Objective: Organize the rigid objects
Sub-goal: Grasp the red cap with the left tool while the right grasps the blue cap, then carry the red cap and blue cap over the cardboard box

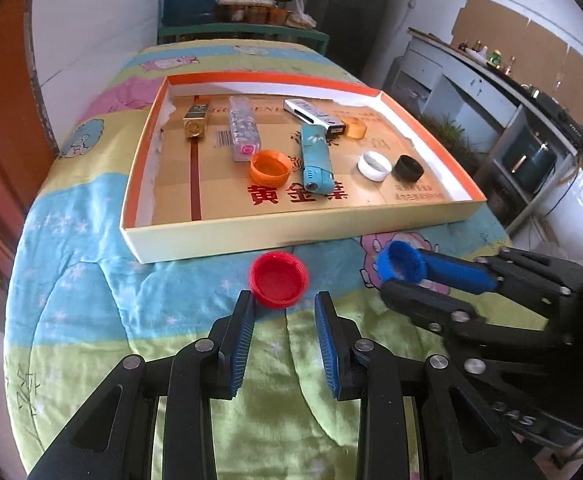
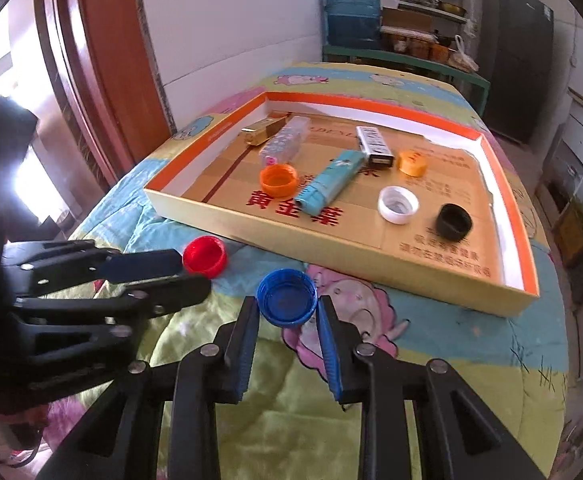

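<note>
The small print on the cardboard tray (image 1: 419, 196) floor at five o'clock is too fine to be read. The left gripper (image 2: 195, 270) body is cut off at nine o'clock in the right wrist view, and part of the red cap (image 2: 205, 257) rim is hidden behind its finger.

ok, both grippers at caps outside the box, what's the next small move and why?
Probably lift the right gripper: its pads look closed on the blue cap, which sits on the quilt just short of the box. The left gripper has reached the red cap without yet gripping it.
</note>
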`<state>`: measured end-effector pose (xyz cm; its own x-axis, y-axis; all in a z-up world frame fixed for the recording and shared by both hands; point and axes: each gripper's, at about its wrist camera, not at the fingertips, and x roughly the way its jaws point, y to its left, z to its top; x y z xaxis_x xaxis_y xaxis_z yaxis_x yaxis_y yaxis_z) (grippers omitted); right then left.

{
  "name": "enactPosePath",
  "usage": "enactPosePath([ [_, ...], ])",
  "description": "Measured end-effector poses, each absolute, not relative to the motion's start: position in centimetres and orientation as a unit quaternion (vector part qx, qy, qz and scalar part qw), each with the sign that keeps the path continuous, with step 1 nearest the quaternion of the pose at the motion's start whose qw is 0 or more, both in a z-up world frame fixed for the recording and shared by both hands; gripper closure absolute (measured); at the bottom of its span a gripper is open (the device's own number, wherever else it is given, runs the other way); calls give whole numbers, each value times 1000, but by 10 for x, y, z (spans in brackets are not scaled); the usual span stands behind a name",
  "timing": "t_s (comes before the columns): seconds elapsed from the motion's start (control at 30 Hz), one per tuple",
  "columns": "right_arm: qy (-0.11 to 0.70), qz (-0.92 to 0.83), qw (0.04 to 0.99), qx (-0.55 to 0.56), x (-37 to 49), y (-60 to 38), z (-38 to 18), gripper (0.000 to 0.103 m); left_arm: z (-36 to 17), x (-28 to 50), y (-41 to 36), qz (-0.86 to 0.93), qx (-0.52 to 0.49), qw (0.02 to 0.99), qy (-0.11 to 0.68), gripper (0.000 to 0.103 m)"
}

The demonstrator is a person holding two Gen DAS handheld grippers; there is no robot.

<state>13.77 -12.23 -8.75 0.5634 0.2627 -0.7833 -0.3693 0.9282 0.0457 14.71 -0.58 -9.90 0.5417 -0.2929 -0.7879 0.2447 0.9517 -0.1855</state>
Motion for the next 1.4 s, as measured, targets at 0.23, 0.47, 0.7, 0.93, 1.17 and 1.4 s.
enactPosePath([
  [0.23, 432, 180, 883, -43, 138, -131, -87, 73, -100, 155, -11, -144, -19, 882, 448, 71],
  [0.47, 435, 183, 881, -30, 140, -134, -90, 73, -102, 161, -22, -138, 11, 890, 435, 60],
  [0.7, 439, 179, 880, -18, 141, -141, -93, 73, -103, 161, -27, -137, 24, 892, 430, 54],
  [0.93, 441, 178, 880, -13, 140, -144, -95, 73, -103, 162, -14, -123, -6, 896, 427, 72],
  [1.17, 438, 179, 881, -12, 138, -146, -91, 73, -95, 152, -11, -120, -9, 902, 415, 72],
  [1.4, 421, 182, 888, -9, 135, -148, -76, 73, -77, 144, -6, -126, -24, 908, 399, 72],
])
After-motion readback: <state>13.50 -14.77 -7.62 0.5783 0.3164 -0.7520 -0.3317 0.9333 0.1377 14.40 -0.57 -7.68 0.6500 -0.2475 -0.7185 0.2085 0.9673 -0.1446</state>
